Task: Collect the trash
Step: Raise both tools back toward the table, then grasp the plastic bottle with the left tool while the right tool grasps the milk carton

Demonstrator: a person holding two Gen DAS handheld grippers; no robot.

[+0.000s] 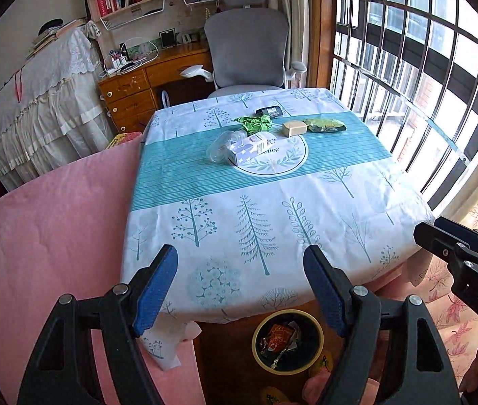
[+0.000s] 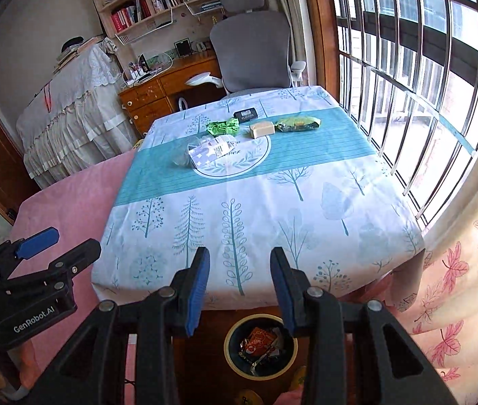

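Several pieces of trash lie around the middle of the table: a crumpled green wrapper (image 1: 254,123) (image 2: 223,126), a black packet (image 1: 269,112) (image 2: 245,114), a tan box (image 1: 294,128) (image 2: 262,130), a green snack bag (image 1: 325,125) (image 2: 298,123), a white-purple carton (image 1: 250,150) (image 2: 210,150) and clear plastic (image 1: 220,146) (image 2: 184,157). On the floor below the near edge stands a yellow-rimmed bin (image 1: 254,341) (image 2: 227,344) with wrappers inside. My left gripper (image 1: 240,249) (image 2: 70,241) hangs open and empty above that edge. Beside it, my right gripper (image 2: 240,251) (image 1: 458,246) is open more narrowly, also empty.
The tree-print tablecloth (image 1: 255,202) covers the table. A pink bedcover (image 1: 53,236) adjoins it on the left. A barred window (image 1: 407,67) and a leaf-print curtain (image 2: 458,287) are on the right. A grey office chair (image 1: 247,50) and a wooden desk (image 1: 130,91) stand beyond.
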